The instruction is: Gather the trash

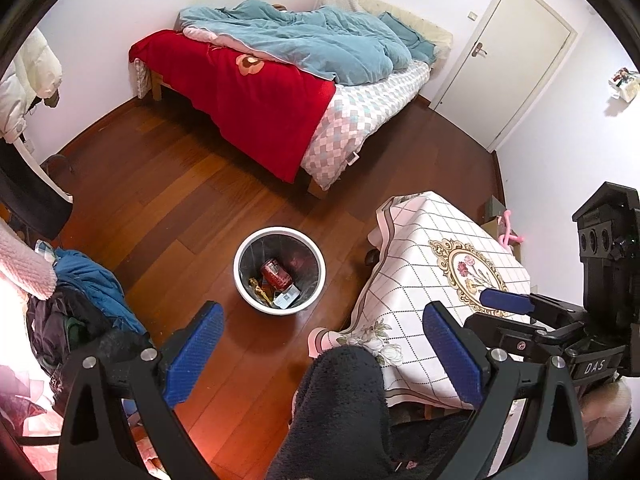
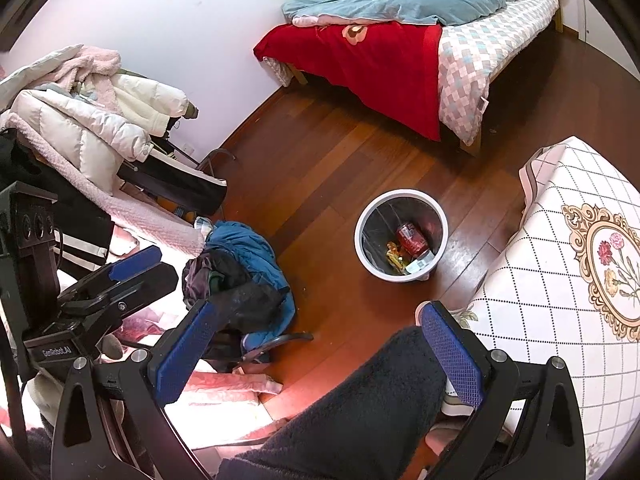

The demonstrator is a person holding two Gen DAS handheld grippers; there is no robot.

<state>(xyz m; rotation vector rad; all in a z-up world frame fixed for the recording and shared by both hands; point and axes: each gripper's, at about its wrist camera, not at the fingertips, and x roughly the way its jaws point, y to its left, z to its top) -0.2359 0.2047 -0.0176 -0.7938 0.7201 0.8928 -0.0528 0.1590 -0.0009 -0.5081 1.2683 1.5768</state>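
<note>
Both tongs hang wide open and empty above a bedroom floor: the left gripper (image 1: 324, 344) and right gripper (image 2: 320, 344) each grip nothing. Ahead of both, beyond the fingertips, stands the white trash bin (image 1: 244, 280), already holding a red can (image 1: 276, 274), a gold wrapper (image 1: 259, 291) and a small carton (image 1: 286, 299). No loose trash shows on the floor or on the cloth-covered table (image 1: 420, 280) to the right of the left tongs. The likely risk: reaching low toward the bin could knock it over and spill its contents, or snag the heap of clothes (image 2: 240, 276) left of the right tongs.
</note>
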